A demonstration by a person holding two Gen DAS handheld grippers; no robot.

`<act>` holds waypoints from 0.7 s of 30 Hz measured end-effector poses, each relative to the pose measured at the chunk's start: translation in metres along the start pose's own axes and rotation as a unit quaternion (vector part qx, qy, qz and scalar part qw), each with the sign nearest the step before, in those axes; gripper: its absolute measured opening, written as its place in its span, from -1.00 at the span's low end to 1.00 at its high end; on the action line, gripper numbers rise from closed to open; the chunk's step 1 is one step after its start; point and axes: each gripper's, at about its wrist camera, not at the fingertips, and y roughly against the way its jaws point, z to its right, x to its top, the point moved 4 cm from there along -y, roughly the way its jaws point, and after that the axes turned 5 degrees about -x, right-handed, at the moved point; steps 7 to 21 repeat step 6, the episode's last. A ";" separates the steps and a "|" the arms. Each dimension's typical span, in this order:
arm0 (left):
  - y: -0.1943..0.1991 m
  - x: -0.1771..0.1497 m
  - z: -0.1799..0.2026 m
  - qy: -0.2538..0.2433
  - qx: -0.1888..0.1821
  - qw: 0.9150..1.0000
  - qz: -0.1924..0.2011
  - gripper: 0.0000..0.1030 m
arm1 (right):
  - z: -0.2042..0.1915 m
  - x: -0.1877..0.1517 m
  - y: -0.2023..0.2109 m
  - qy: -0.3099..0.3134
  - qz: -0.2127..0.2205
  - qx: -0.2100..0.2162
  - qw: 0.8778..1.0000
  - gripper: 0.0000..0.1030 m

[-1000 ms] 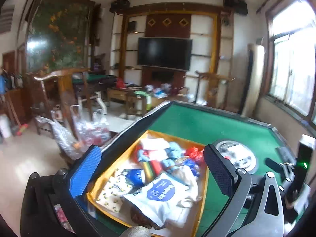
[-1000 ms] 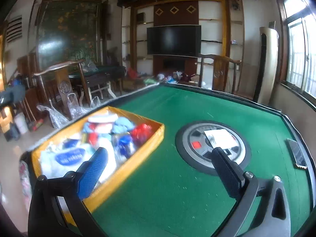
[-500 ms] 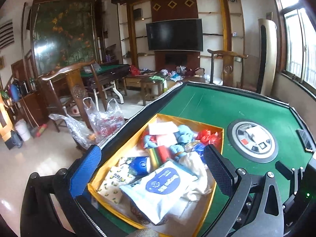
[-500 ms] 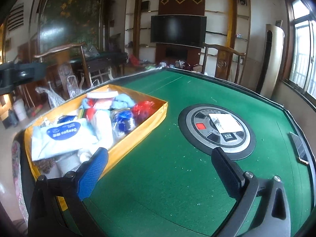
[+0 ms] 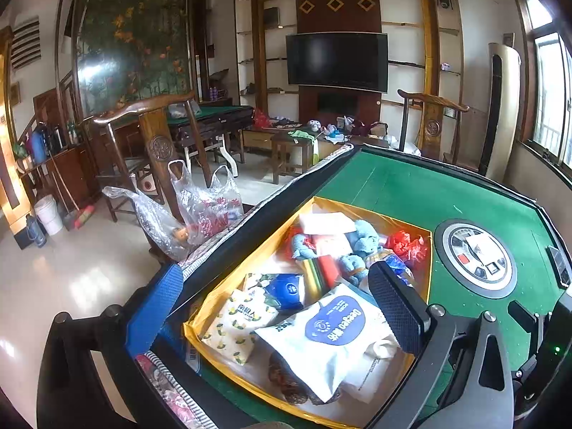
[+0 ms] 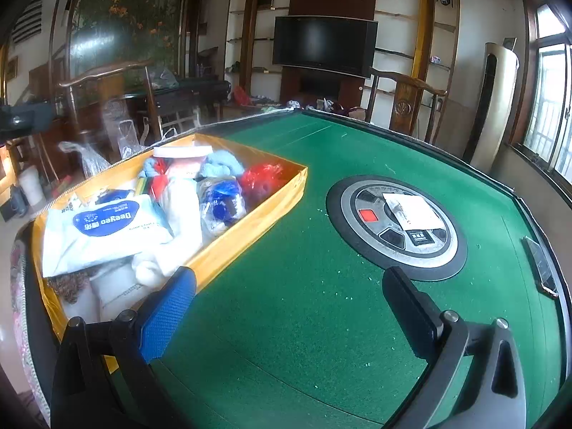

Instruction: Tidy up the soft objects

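A shallow yellow box (image 5: 375, 207) (image 6: 250, 221) sits on the left part of the green table, full of soft things: a white Deeyeo wipes pack (image 5: 321, 332) (image 6: 103, 225), a lemon-print tissue pack (image 5: 239, 321), a blue plush toy (image 5: 361, 243), a red plastic bag (image 5: 407, 245) (image 6: 261, 178) and several others. My left gripper (image 5: 275, 296) is open and empty, above the box's near end. My right gripper (image 6: 289, 296) is open and empty, above bare green felt to the right of the box.
A round grey control panel (image 6: 397, 225) (image 5: 479, 257) with a white card on it sits in the table's middle. A dark slot (image 6: 540, 264) lies by the right edge. Wooden chairs (image 5: 157, 143) and plastic bags (image 5: 200, 211) stand left of the table.
My left gripper has swung its view left and tilted down over the box. My right gripper has come lower and closer to the felt beside the box. Both stay open.
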 end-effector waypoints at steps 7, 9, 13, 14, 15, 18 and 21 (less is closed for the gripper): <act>-0.005 -0.002 -0.007 0.008 -0.001 1.000 -0.006 1.00 | -0.001 -0.002 -0.001 0.000 -0.004 -0.001 1.000 0.98; -0.005 -0.002 -0.007 0.008 -0.001 1.000 -0.006 1.00 | -0.001 -0.002 -0.001 0.000 -0.004 -0.001 1.000 0.98; -0.005 -0.002 -0.007 0.008 -0.001 1.000 -0.006 1.00 | -0.001 -0.002 -0.001 0.000 -0.004 -0.001 1.000 0.98; -0.005 -0.002 -0.007 0.008 -0.001 1.000 -0.006 1.00 | -0.001 -0.002 -0.001 0.000 -0.004 -0.001 1.000 0.98; -0.005 -0.002 -0.007 0.008 -0.001 1.000 -0.006 1.00 | -0.001 -0.002 -0.001 0.000 -0.004 -0.001 1.000 0.98; -0.005 -0.002 -0.007 0.008 -0.001 1.000 -0.006 1.00 | -0.001 -0.002 -0.001 0.000 -0.004 -0.001 1.000 0.98; -0.005 -0.002 -0.007 0.008 -0.001 1.000 -0.006 1.00 | -0.001 -0.002 -0.001 0.000 -0.004 -0.001 1.000 0.98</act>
